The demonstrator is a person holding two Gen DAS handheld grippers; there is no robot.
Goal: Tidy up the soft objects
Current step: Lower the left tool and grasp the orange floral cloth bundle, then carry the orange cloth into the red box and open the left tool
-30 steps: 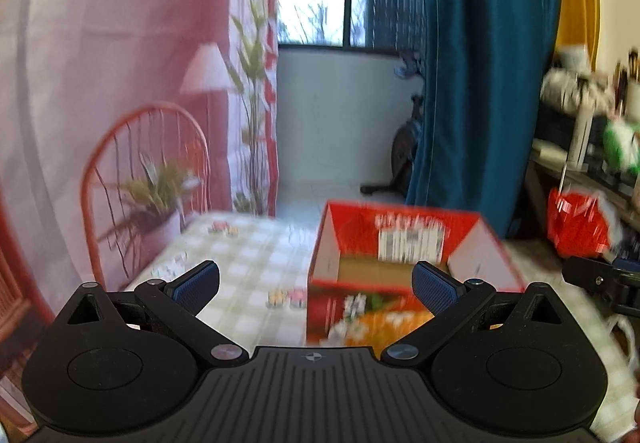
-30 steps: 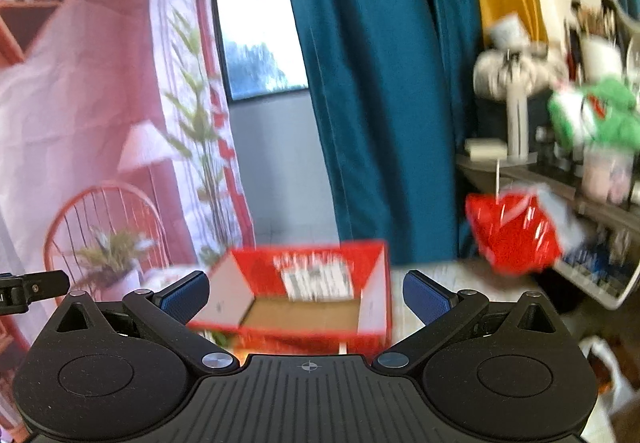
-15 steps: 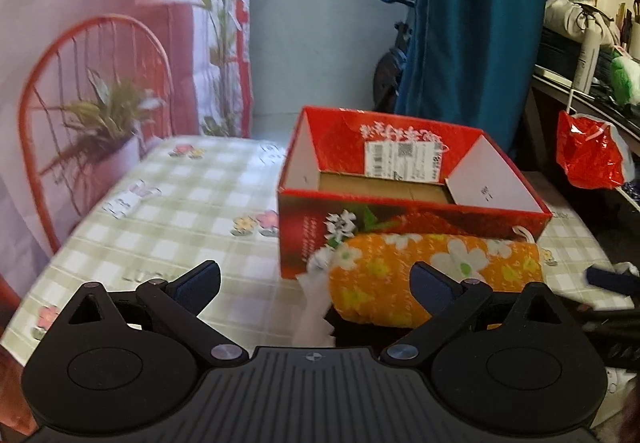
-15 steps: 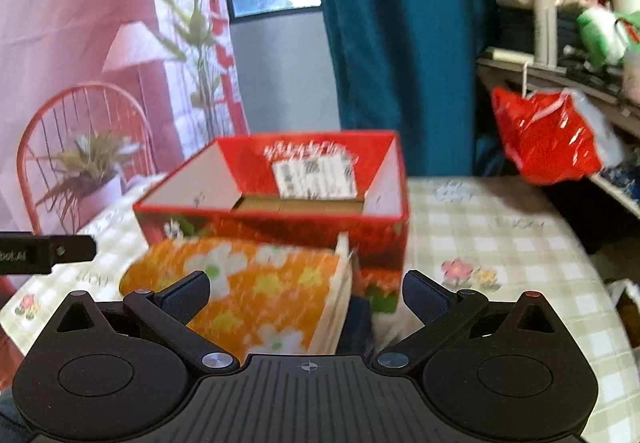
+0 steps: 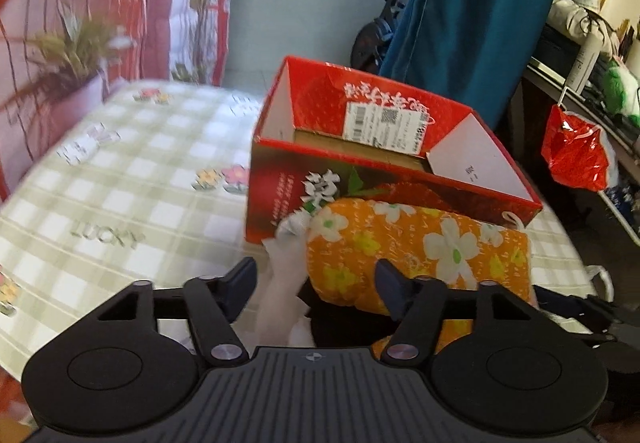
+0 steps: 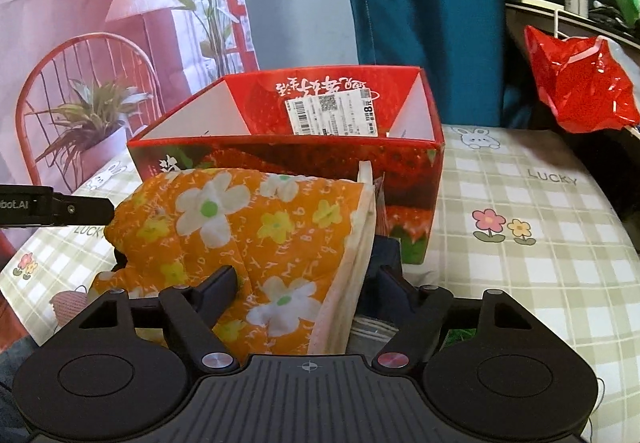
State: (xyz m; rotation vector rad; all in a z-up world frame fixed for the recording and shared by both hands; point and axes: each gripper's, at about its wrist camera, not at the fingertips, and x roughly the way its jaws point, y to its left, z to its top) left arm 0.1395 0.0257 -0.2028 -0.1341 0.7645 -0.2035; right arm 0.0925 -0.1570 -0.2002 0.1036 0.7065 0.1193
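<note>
Right now your left gripper (image 5: 316, 277) and right gripper (image 6: 306, 281) each straddle one end of the orange flowered cushion (image 6: 248, 227), jaws closing around it but not yet pressing. Just beyond the jaws, the open red strawberry box (image 6: 288, 159) sits on the checked table (image 6: 532, 243), touching the cushion.

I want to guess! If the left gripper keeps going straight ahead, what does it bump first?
Most likely the orange flowered cushion, already between the closing left gripper; the red box stands behind it.
</note>
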